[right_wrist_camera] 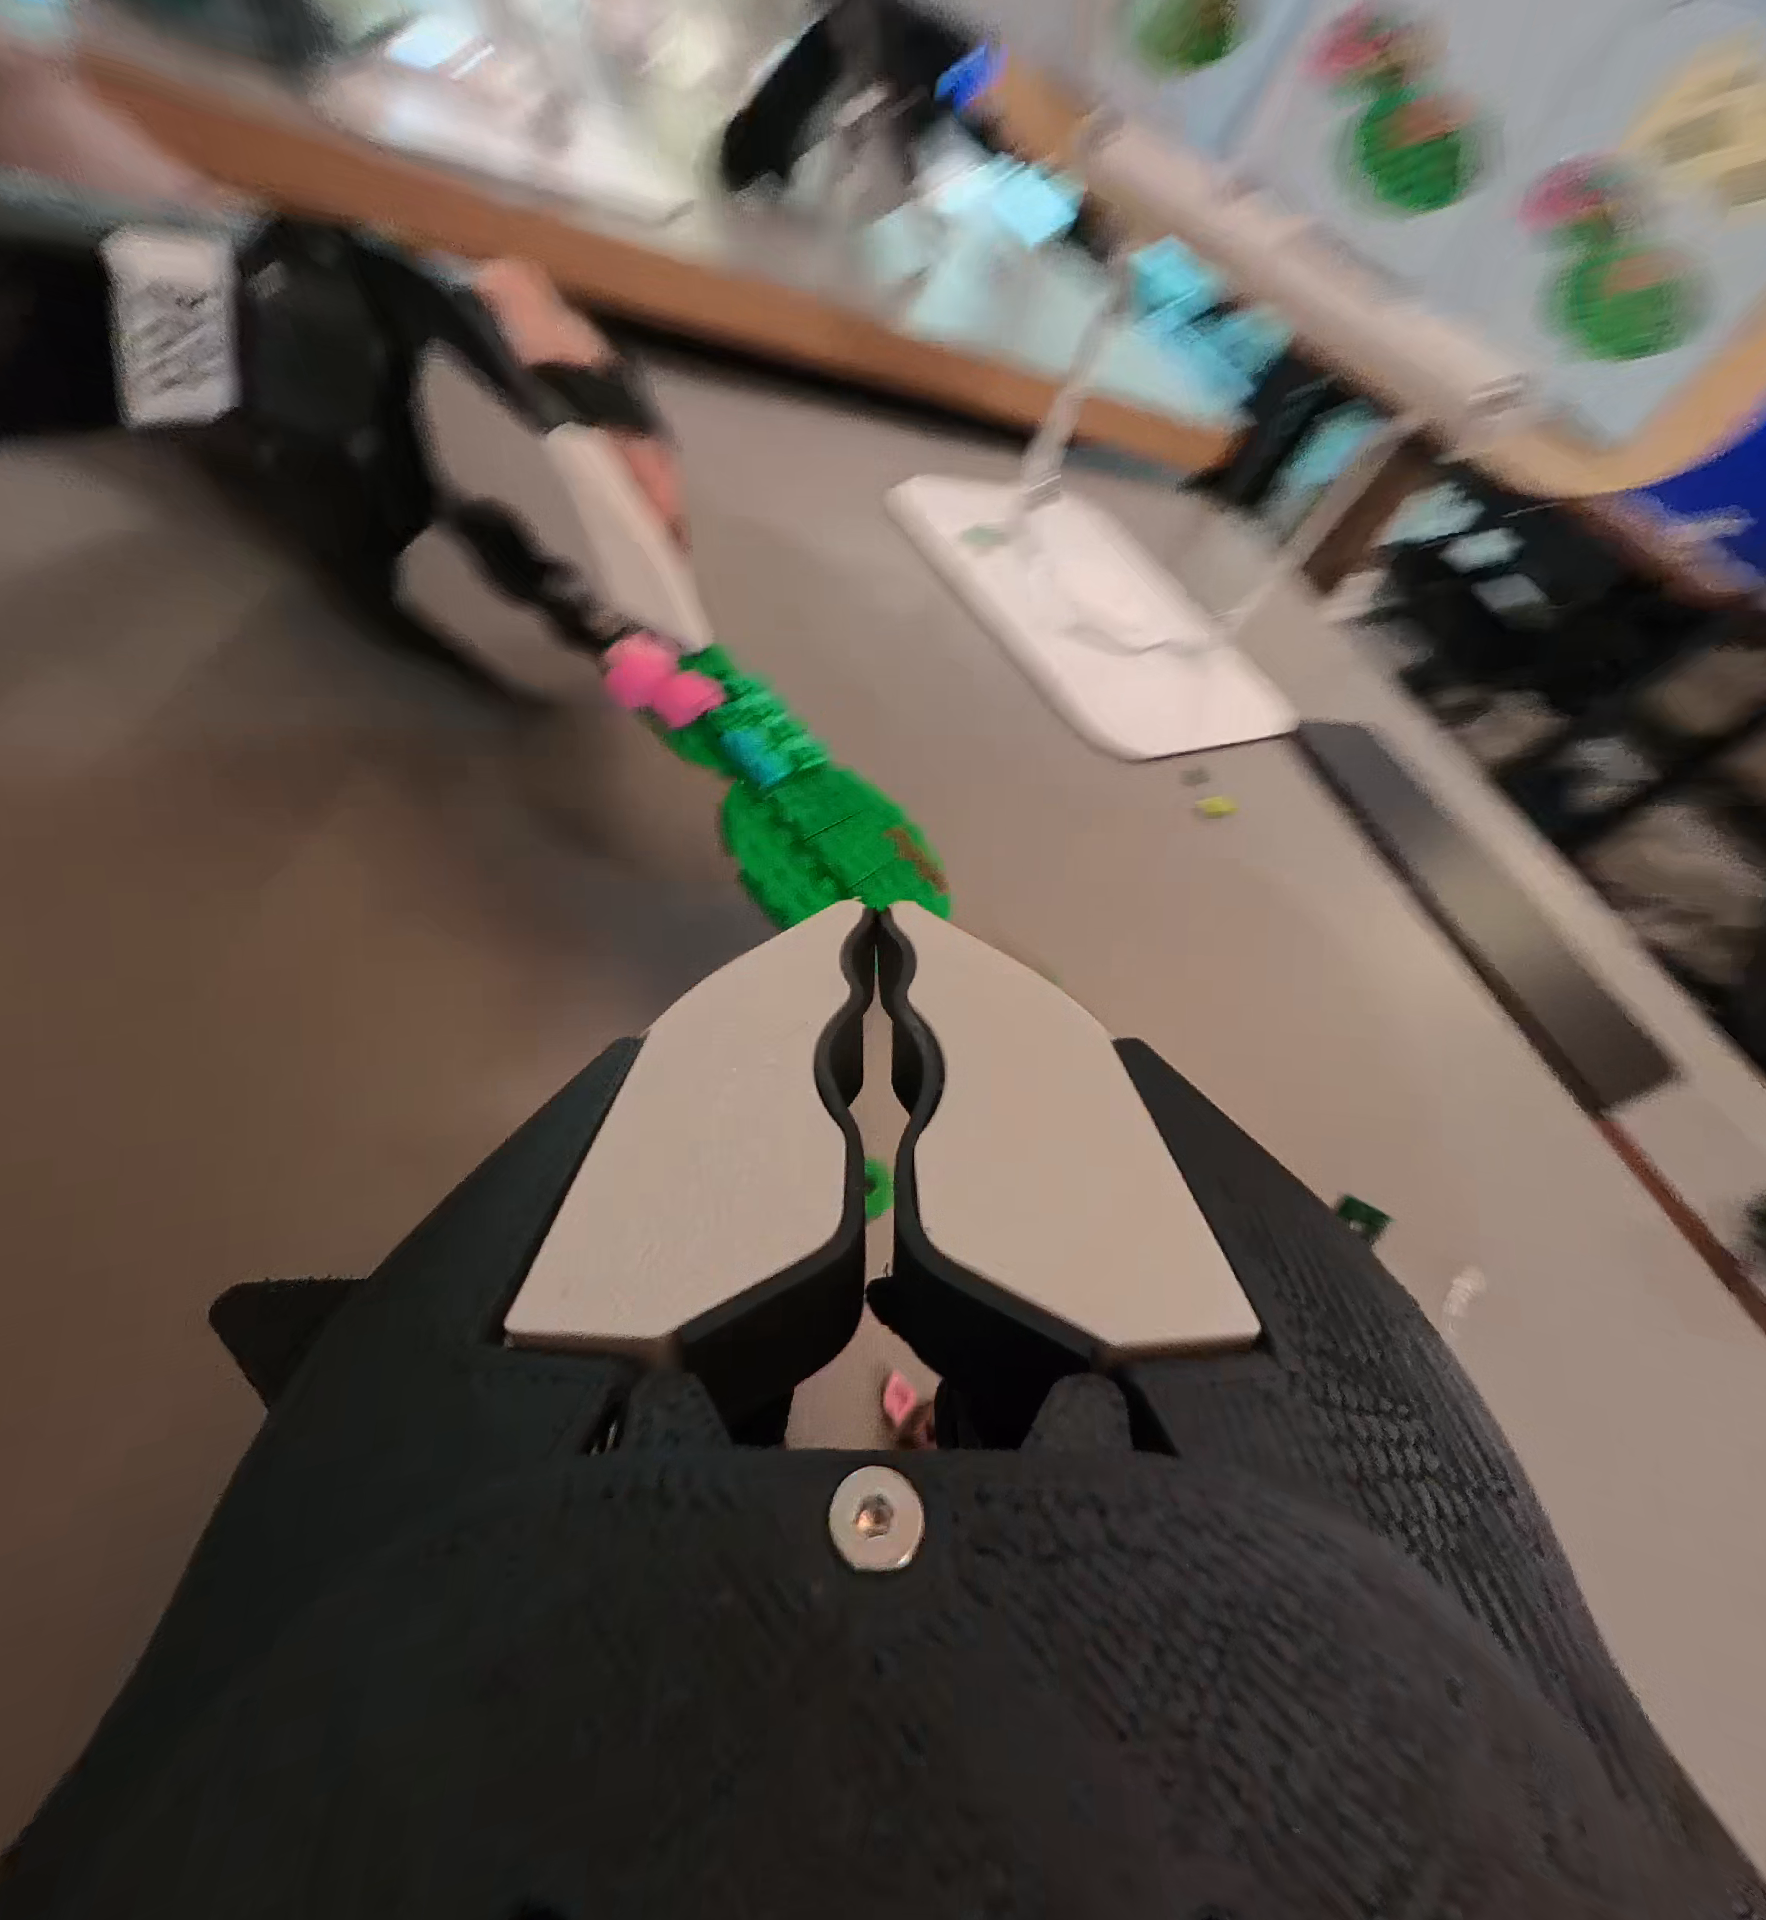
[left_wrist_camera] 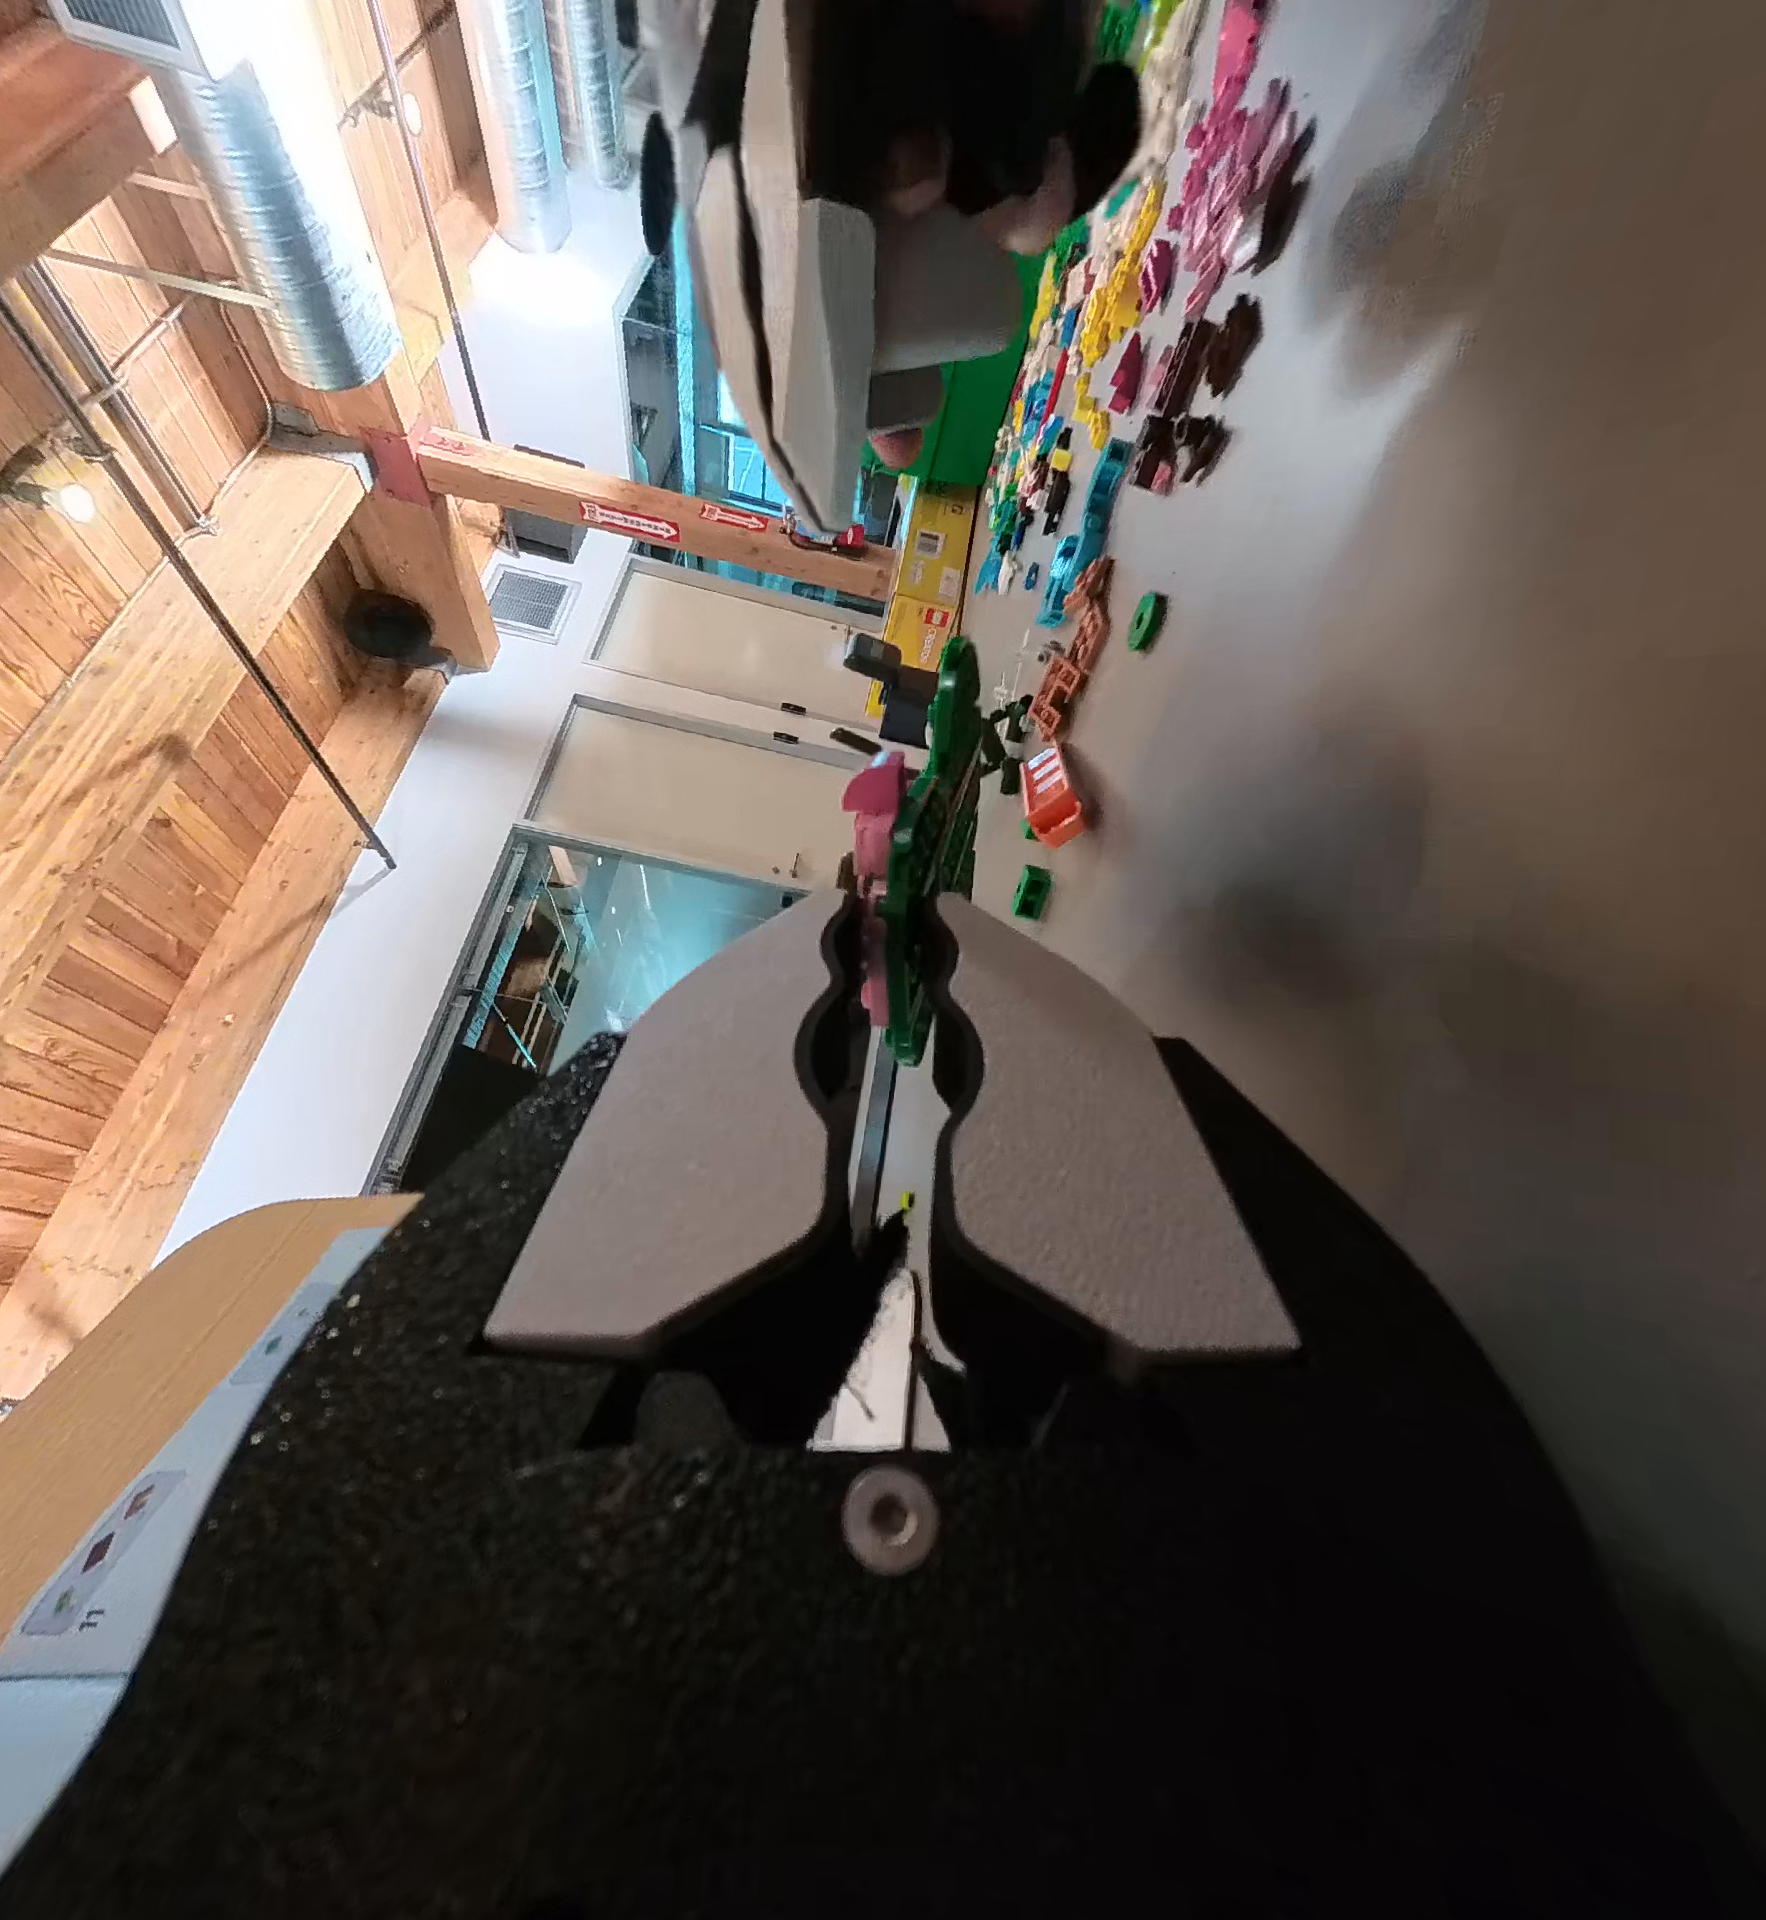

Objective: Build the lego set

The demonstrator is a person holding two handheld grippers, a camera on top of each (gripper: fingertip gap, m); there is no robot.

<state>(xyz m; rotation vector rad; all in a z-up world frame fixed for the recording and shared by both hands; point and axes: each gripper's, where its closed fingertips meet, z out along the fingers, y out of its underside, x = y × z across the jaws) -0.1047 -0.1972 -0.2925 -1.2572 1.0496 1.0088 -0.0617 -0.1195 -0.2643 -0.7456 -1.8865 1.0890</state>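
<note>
My left gripper (left_wrist_camera: pixel 889 914) is shut on a flat green lego assembly (left_wrist_camera: pixel 936 821) with a pink piece (left_wrist_camera: pixel 874 800) on it, and holds it in the air beside the grey table (left_wrist_camera: pixel 1481 727). The same assembly (right_wrist_camera: pixel 817 821) with its pink piece (right_wrist_camera: pixel 655 681) shows blurred in the right wrist view, held by the left gripper (right_wrist_camera: pixel 650 623). My right gripper (right_wrist_camera: pixel 877 914) is shut, its tips just short of the assembly's near edge. I cannot tell whether a small piece is pinched in it. It also shows at the top of the left wrist view (left_wrist_camera: pixel 817 499).
Several loose bricks (left_wrist_camera: pixel 1170 312) in pink, yellow, blue and brown lie on the table. An orange piece (left_wrist_camera: pixel 1050 795), a green brick (left_wrist_camera: pixel 1032 891) and a green round piece (left_wrist_camera: pixel 1149 621) lie nearer. A yellow box (left_wrist_camera: pixel 926 582) stands behind. A white stand (right_wrist_camera: pixel 1087 613) holds an instruction sheet (right_wrist_camera: pixel 1481 156). About 10 cm separates my left fingertips from my right.
</note>
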